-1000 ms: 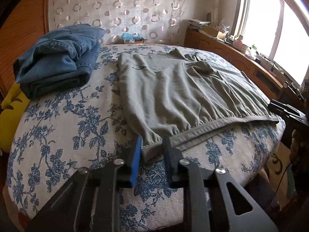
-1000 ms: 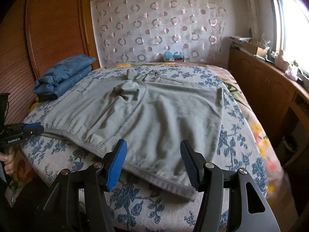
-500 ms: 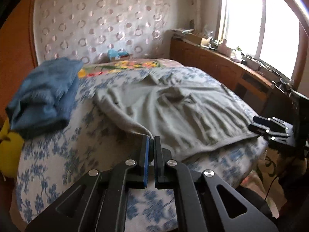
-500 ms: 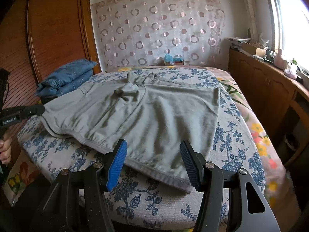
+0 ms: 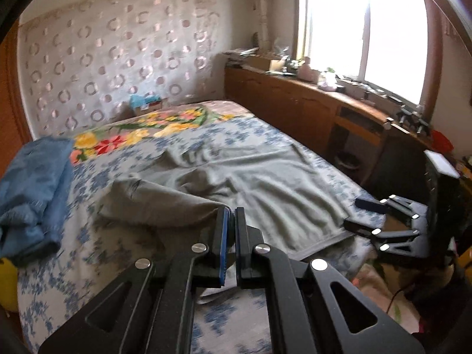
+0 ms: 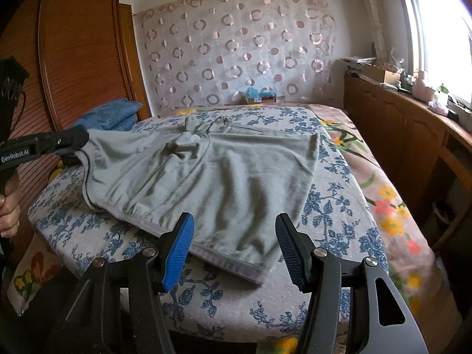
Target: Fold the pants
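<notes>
**Left corner of the pants lifted off the bed**

Our left gripper (image 5: 231, 216) is clamped on the near-left corner of the grey pants (image 6: 212, 177), holding it raised above the floral bedspread (image 6: 333, 215). Our right gripper (image 6: 234, 236) hovers with fingers wide apart and empty over the near-right hem. Folded jeans (image 5: 32, 188) lie far left.

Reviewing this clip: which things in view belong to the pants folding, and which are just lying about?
In the job:
- grey cotton pants, spread on the bed
- left claw, shut on a lifted corner of the pants
- right claw, open near the hem

Lying about:
- folded blue denim jeans
- small blue-topped box by the curtain
</notes>
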Action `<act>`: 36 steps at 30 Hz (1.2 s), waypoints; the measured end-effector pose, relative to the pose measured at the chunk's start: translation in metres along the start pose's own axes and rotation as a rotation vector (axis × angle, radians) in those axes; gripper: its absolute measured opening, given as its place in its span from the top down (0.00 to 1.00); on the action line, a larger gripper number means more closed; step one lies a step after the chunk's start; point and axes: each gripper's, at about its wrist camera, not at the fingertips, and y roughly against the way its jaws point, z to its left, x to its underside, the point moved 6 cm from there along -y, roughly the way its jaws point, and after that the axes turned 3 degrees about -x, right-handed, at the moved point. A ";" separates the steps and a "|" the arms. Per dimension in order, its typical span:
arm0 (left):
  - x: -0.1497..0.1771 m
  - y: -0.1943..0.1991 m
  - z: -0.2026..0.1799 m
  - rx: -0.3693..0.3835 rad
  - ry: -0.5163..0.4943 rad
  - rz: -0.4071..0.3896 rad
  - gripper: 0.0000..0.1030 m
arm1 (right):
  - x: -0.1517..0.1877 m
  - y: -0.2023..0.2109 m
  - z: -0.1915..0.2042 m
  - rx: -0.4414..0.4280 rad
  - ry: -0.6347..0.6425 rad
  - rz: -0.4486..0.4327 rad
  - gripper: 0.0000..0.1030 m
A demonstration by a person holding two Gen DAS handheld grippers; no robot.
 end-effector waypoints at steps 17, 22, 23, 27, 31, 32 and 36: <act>-0.013 -0.011 -0.036 0.036 -0.041 -0.001 0.95 | 0.000 0.005 -0.005 0.010 -0.004 -0.012 0.42; -0.005 -0.008 -0.023 0.022 -0.023 0.006 0.73 | -0.003 -0.001 0.001 0.001 0.002 -0.007 0.42; -0.003 -0.007 -0.020 0.016 -0.017 0.005 0.69 | -0.004 -0.003 0.004 -0.001 0.005 -0.006 0.42; 0.001 0.000 -0.006 0.022 0.019 -0.003 0.46 | -0.007 -0.010 0.012 -0.009 0.019 -0.002 0.42; 0.003 0.012 0.002 0.047 0.049 -0.024 0.31 | -0.009 -0.017 0.016 -0.013 0.025 0.004 0.42; 0.004 0.015 0.004 0.033 0.046 -0.036 0.31 | -0.009 -0.018 0.017 -0.013 0.026 0.006 0.42; 0.012 0.016 0.013 -0.019 0.029 -0.036 0.30 | -0.011 -0.024 0.018 -0.030 0.024 0.007 0.42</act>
